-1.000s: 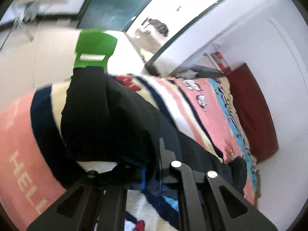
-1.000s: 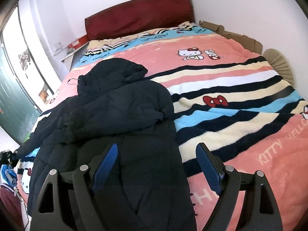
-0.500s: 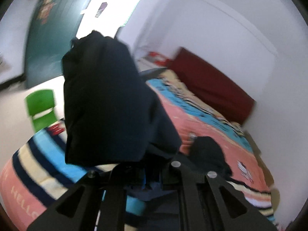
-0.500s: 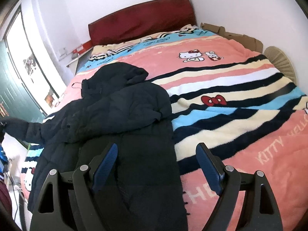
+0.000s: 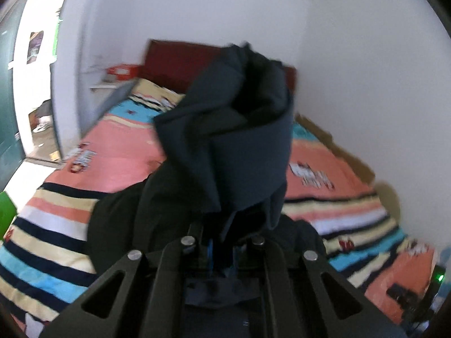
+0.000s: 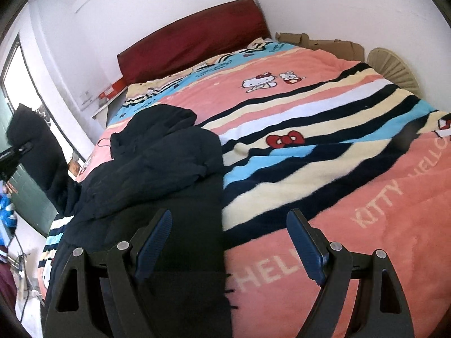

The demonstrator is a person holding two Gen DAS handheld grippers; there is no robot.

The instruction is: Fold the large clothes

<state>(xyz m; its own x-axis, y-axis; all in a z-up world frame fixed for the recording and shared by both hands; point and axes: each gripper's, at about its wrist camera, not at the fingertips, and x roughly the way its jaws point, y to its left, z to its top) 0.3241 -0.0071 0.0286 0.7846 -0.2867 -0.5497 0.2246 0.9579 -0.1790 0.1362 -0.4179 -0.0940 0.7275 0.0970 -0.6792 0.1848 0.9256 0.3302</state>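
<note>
A large dark navy padded jacket [image 6: 157, 169] lies on the left half of the bed, its hood toward the headboard. My left gripper [image 5: 222, 239] is shut on one sleeve [image 5: 239, 146], and the cloth stands up in front of the camera and hides the fingertips. In the right wrist view that sleeve [image 6: 36, 152] is lifted off the bed at the far left, clamped by the left gripper [image 6: 14, 152]. My right gripper [image 6: 229, 217] hovers open just above the jacket's lower right edge, with nothing between its blue pads [image 6: 153, 242].
The bed carries a pink, blue and black striped cartoon blanket [image 6: 338, 140]. A dark red headboard [image 6: 191, 45] stands against the white wall. Cardboard [image 6: 324, 42] and a round beige fan grille [image 6: 394, 67] sit along the far bed edge. A green chair [image 5: 5, 214] stands by the doorway.
The left gripper has lifted the sleeve off the bed and swung it up and across toward the jacket's body while rolling. The right gripper has drifted a little and stays open.
</note>
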